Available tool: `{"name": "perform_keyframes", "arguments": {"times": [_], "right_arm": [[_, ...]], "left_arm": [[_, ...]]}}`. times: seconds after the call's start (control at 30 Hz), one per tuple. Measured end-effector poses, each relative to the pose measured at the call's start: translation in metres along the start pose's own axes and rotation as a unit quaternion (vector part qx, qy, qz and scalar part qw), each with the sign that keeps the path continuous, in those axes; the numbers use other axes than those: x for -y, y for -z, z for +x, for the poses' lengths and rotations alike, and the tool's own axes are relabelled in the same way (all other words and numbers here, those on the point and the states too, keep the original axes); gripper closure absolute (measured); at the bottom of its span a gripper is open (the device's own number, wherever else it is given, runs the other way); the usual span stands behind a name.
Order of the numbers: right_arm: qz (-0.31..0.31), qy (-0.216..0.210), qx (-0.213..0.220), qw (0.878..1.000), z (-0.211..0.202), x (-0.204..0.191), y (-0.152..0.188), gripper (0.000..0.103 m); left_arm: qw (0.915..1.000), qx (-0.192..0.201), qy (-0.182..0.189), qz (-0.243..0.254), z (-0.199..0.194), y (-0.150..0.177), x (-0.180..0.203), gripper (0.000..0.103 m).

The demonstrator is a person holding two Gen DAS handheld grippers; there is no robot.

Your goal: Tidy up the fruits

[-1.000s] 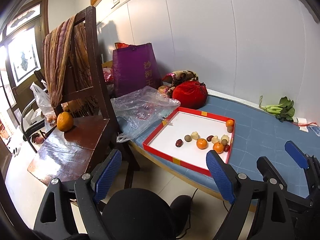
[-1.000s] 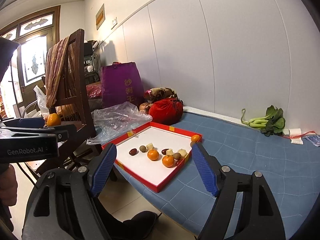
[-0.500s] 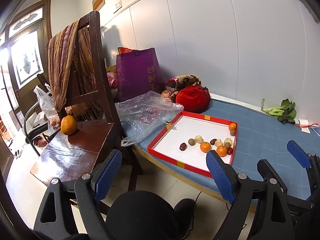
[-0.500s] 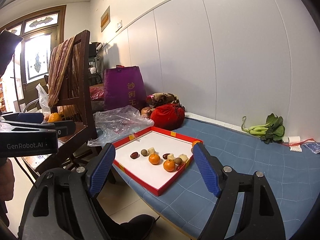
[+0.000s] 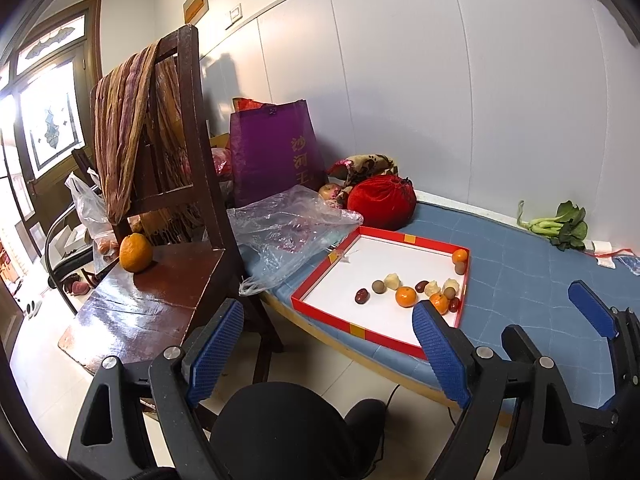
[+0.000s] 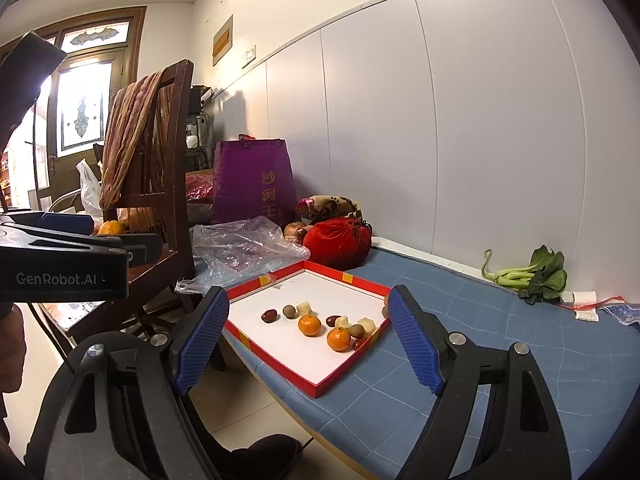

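Landmark: red-rimmed tray (image 5: 362, 331) on the blue mat (image 5: 532, 288). Far left of tray, large orange (image 5: 136, 253) sits on dark wooden chair (image 5: 160, 296) seat. Clear plastic bag (image 5: 288, 236) just left of tray, purple bag (image 5: 276, 160) and red pouch (image 5: 382, 202) behind it. Inside tray: mandarins (image 5: 405, 296), dark dates (image 5: 361, 296), pale pieces, clustered toward its right side. Bok choy (image 5: 560, 226) well right of tray. Left gripper (image 5: 328, 356) spread wide, empty. Right gripper (image 6: 308, 340) spread wide, empty, hovering before tray.
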State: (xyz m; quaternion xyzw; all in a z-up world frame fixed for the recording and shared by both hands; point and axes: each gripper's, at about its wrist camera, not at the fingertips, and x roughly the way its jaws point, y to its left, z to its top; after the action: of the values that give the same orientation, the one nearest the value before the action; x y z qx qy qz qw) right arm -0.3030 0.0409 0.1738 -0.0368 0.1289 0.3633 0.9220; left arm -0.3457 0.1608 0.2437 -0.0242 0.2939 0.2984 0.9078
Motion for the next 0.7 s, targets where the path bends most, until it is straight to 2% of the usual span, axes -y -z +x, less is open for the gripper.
{"name": "perform_keyframes", "arguments": {"times": [0.7], "right_arm": [[-0.001,0.005,-0.003,1.000,0.0025,0.0002,0.0009,0.021]], "left_arm": [[1.0000,0.004,0.006,-0.005,-0.0059,0.0012,0.0011,0.015]]}}
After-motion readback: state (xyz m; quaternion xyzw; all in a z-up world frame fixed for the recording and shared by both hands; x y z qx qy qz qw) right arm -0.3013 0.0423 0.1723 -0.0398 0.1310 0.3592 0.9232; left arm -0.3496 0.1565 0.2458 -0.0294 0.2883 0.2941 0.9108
